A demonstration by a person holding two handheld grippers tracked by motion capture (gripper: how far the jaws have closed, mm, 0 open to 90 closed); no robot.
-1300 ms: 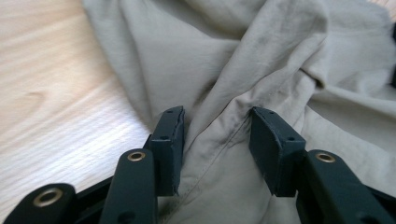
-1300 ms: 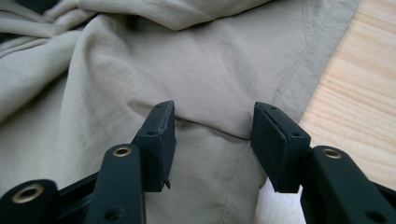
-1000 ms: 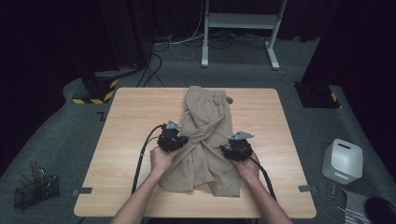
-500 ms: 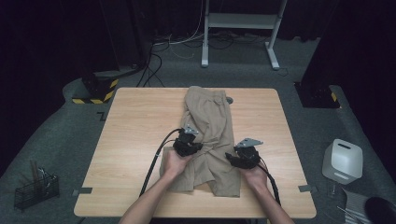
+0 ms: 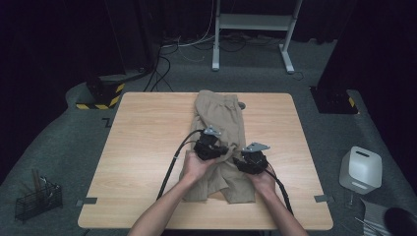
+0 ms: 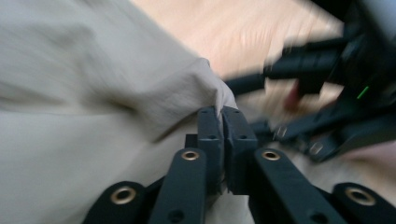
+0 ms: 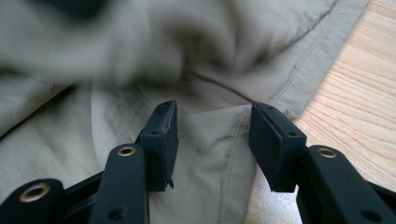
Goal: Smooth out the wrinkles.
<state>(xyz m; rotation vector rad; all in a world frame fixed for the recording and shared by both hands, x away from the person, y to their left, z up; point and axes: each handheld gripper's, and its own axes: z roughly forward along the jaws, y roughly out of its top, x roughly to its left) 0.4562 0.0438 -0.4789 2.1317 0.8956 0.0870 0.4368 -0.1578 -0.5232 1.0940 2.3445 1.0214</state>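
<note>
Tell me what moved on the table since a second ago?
The left gripper, shut on a pinch of the tan shorts, slid toward the right gripper, dragging the fabric's left edge over the middle. The right gripper, jaws open over the cloth and just closing a little, barely shifted. The table and the shorts' far end stayed put.

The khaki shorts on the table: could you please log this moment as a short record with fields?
garment: khaki shorts, lying lengthwise on the wooden table, waistband at the far end
left gripper: jaws shut on a pinched fold of the shorts
right gripper: jaws open over the fabric near a stitched seam, pads not pressing
hands: side by side over the near half of the shorts
floor items: white container at the right, wire basket at the left
</note>
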